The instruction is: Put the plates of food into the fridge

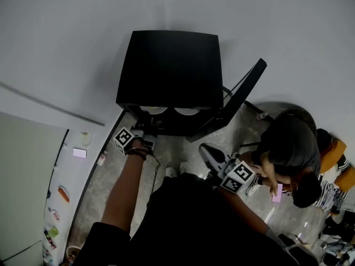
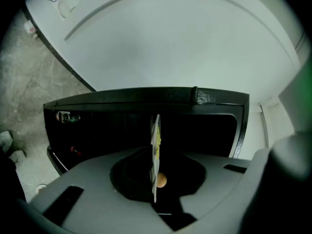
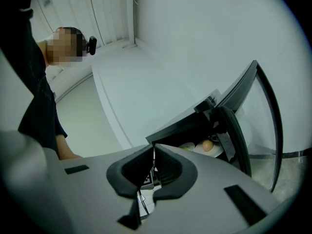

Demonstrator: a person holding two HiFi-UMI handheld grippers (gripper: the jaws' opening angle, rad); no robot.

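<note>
The black fridge (image 1: 169, 71) stands with its door (image 1: 236, 98) swung open to the right. Two white plates lie side by side in its opening, a left one (image 1: 154, 110) and a right one (image 1: 187, 111). My left gripper (image 1: 143, 131) reaches into the opening at the left plate. In the left gripper view, this gripper (image 2: 155, 172) is shut on a plate rim (image 2: 155, 145), seen edge-on, with yellow food and an egg-like lump (image 2: 161, 180) beside it. My right gripper (image 1: 211, 155) hangs back in front of the door. It is shut and empty (image 3: 153, 152). Its view shows both plates (image 3: 197, 148) in the fridge (image 3: 195, 123).
A person (image 1: 288, 148) crouches at the right, close to the open door and my right gripper, holding a pink phone (image 1: 277, 193). That person's arm (image 3: 39, 96) is also at the left of the right gripper view. A white counter (image 1: 66, 170) with small items runs along the left.
</note>
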